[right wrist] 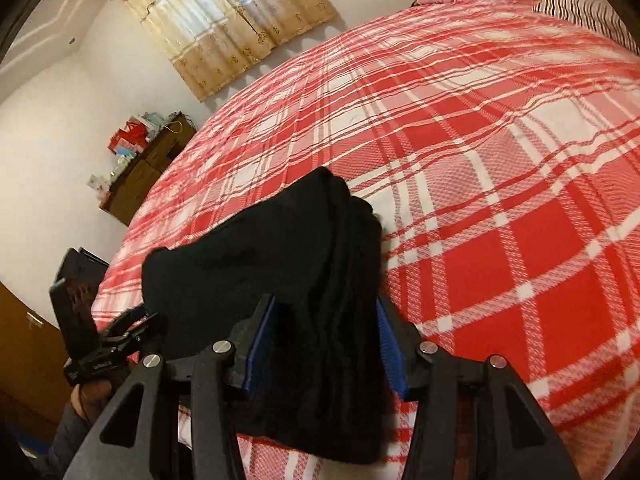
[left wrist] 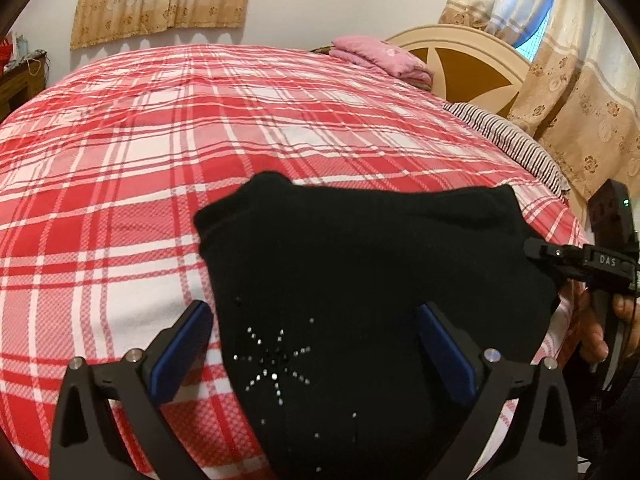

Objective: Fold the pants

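- Left hand-held gripper (left wrist: 316,344) hangs with its blue-padded jaws wide apart, straddling the folded black knit pants (left wrist: 360,280) without touching them — a release or pre-grasp stance, I judge.
- Right hand-held gripper (right wrist: 326,344) has its jaws against the bundle's stacked edge; a firm clamp can't be confirmed.
- Pants lie at the red-and-white plaid bedspread's (left wrist: 160,140) 6 o'clock edge.
- Only the left view shows the rhinestone starburst (left wrist: 276,360); only the right shows the stacked fold layers.

Folded black pants with a rhinestone starburst (left wrist: 360,280) are seen on the red plaid bedspread (left wrist: 160,160), straddled by the wide-spread left gripper (left wrist: 316,344).
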`<action>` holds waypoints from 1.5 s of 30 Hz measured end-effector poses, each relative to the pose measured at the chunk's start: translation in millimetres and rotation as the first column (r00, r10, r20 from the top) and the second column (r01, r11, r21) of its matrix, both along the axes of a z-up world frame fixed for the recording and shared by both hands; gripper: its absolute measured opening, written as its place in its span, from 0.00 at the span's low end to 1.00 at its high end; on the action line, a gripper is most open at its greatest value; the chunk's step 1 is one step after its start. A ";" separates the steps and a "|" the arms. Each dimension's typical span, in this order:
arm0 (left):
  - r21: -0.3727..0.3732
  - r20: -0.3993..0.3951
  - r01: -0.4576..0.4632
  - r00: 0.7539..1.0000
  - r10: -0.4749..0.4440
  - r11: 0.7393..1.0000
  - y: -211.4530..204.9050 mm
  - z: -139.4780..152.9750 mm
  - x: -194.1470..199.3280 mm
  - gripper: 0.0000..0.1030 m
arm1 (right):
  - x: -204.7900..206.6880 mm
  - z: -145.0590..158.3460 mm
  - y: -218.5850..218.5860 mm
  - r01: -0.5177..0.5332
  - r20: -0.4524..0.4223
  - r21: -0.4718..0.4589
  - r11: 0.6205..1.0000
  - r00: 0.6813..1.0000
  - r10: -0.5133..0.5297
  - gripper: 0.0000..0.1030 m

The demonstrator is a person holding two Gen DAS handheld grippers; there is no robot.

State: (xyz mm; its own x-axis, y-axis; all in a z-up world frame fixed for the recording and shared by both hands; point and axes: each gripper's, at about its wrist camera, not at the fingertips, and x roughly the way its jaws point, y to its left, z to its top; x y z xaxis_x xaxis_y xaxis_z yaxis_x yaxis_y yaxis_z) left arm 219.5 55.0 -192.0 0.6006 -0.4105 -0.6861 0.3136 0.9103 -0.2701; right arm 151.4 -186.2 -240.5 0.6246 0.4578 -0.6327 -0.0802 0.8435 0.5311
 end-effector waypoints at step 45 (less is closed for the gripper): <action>-0.200 0.074 -0.430 0.889 0.451 0.880 257.1 49.3 -34.1 0.15 | 162.7 63.4 313.3 -0.533 0.166 -0.033 0.846 0.831 0.530 0.26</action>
State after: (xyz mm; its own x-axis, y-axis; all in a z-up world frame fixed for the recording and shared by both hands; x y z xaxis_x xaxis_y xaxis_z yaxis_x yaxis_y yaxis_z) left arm 185.4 312.1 -142.8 0.8174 -0.1906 -0.5437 -0.0707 0.9033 -0.4230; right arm 314.2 127.2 -177.1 0.3751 0.7568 -0.5353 -0.5998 0.6385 0.4823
